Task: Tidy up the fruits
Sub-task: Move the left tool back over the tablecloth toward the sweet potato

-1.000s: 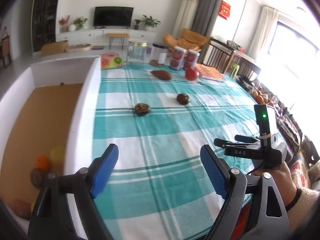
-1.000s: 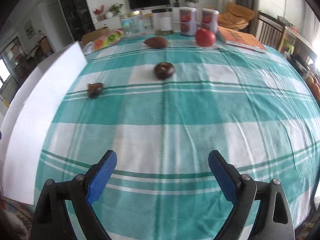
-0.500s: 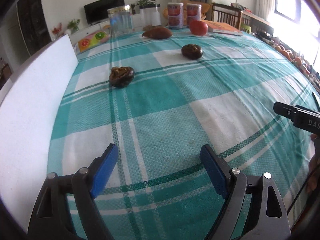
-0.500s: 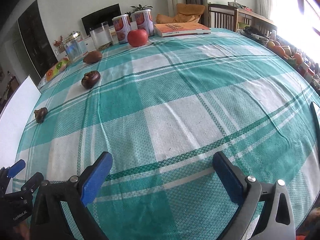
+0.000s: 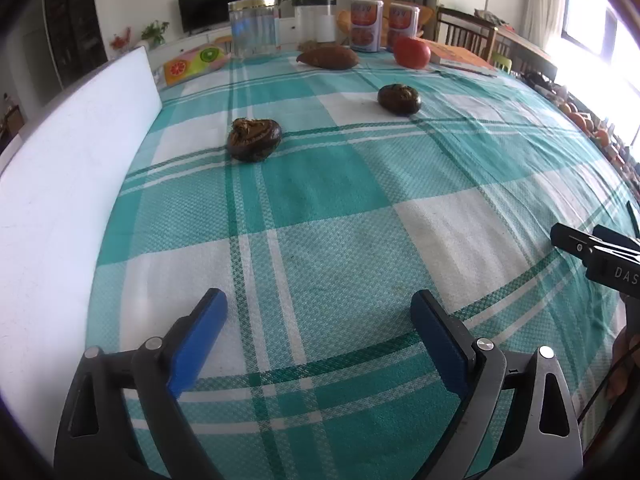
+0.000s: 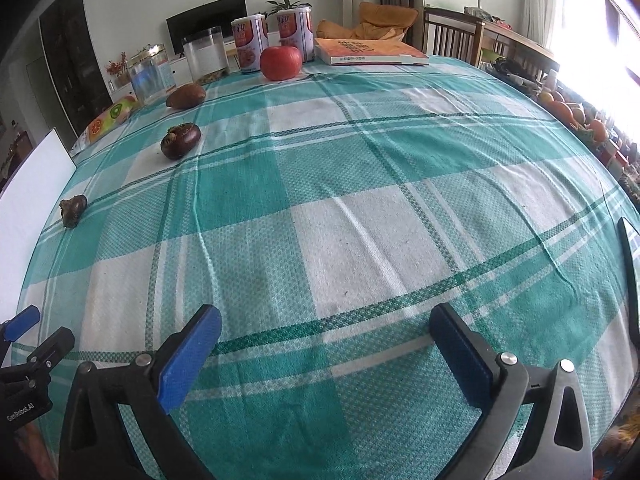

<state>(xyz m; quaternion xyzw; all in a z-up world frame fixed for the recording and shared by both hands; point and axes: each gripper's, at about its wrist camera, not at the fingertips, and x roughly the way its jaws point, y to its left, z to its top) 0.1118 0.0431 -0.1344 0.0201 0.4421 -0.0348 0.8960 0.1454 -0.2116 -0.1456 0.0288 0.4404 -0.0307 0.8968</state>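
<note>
Several fruits lie on the teal checked tablecloth (image 5: 340,184). A dark wrinkled fruit (image 5: 253,139) sits nearest, by the white box wall (image 5: 72,168); it also shows in the right wrist view (image 6: 73,209). A dark round fruit (image 5: 399,98) (image 6: 180,141), a brown oblong fruit (image 5: 329,57) (image 6: 186,96) and a red tomato (image 5: 411,52) (image 6: 281,62) lie farther back. My left gripper (image 5: 318,312) is open and empty, low over the cloth. My right gripper (image 6: 326,330) is open and empty, to its right.
Two printed cans (image 6: 272,38), clear jars (image 6: 204,56) (image 5: 254,28), a fruit-print packet (image 5: 192,64) and an orange book (image 6: 368,52) line the table's far edge. Chairs (image 6: 452,36) stand beyond. More fruit (image 6: 568,112) sits off the right side.
My left gripper has swung from over the box's inside down to low over the tablecloth, closer to the dark wrinkled fruit. My right gripper has turned rightward. Both stayed open.
</note>
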